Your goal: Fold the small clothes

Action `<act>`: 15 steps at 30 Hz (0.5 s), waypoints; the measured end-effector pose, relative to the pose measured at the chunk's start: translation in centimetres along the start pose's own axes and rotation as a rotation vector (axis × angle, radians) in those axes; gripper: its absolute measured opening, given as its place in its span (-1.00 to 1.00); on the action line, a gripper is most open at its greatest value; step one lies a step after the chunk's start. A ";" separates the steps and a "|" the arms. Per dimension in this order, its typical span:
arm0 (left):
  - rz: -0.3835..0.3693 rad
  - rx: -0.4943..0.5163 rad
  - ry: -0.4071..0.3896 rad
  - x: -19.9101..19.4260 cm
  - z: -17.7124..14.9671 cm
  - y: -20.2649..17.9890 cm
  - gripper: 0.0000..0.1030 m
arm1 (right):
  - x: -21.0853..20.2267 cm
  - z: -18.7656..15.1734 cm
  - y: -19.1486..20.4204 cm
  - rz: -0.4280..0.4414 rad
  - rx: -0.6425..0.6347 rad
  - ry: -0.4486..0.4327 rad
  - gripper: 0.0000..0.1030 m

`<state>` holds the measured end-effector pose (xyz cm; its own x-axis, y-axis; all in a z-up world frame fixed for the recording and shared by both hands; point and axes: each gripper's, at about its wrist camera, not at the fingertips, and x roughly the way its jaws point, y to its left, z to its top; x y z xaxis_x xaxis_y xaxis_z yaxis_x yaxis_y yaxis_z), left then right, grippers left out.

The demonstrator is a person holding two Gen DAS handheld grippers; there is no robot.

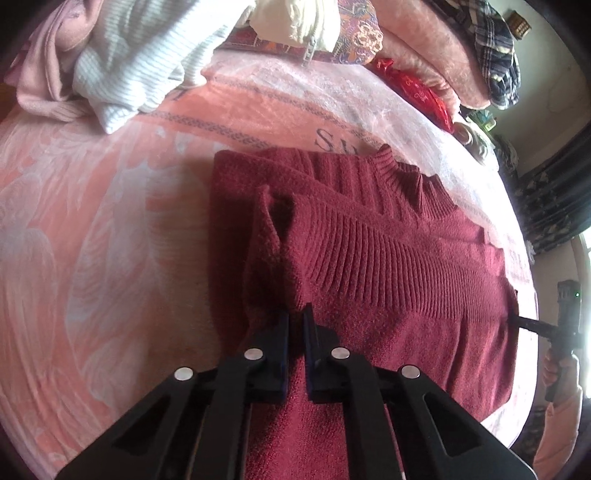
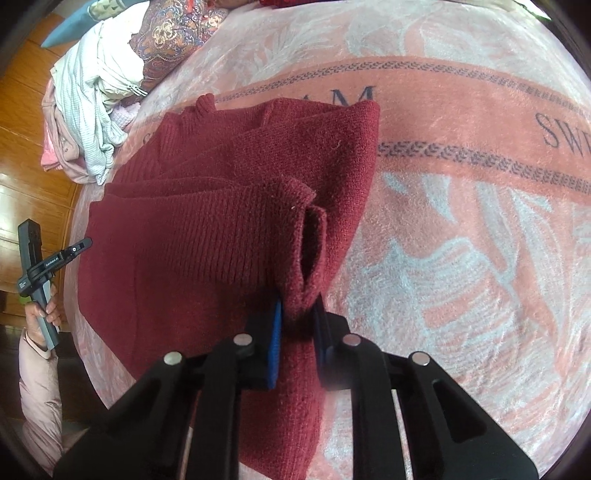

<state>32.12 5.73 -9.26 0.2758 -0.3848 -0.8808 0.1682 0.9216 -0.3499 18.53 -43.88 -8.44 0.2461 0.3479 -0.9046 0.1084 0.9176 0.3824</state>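
Pink floral blanket underlies your maroon knit sweater, whose near hem your left gripper and right gripper each clench.

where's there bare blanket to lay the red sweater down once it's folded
Bare pink blanket lies open beside the red sweater on the right hand-held gripper side, and on the left hand-held gripper side. It is crowded at the blanket's far edge: the white striped top and floral fabric pile there.
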 end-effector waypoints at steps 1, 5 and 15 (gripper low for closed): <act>-0.011 -0.004 -0.011 -0.3 0.1 0.0 -0.89 | -0.4 0.0 0.1 0.004 -0.006 -0.005 -0.79; -0.052 0.021 -0.034 -1.3 0.1 -0.9 -0.89 | -2.2 0.0 1.5 0.008 -0.068 -0.035 -0.81; 0.147 0.067 0.010 1.6 0.0 -1.8 -0.38 | 0.5 0.1 1.8 -0.110 -0.078 -0.003 -0.74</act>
<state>32.30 3.44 -10.03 0.2925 -0.2448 -0.9244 0.1895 0.9623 -0.1948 19.00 -42.04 -8.19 0.2394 0.2442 -0.9397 0.0594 0.9624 0.2652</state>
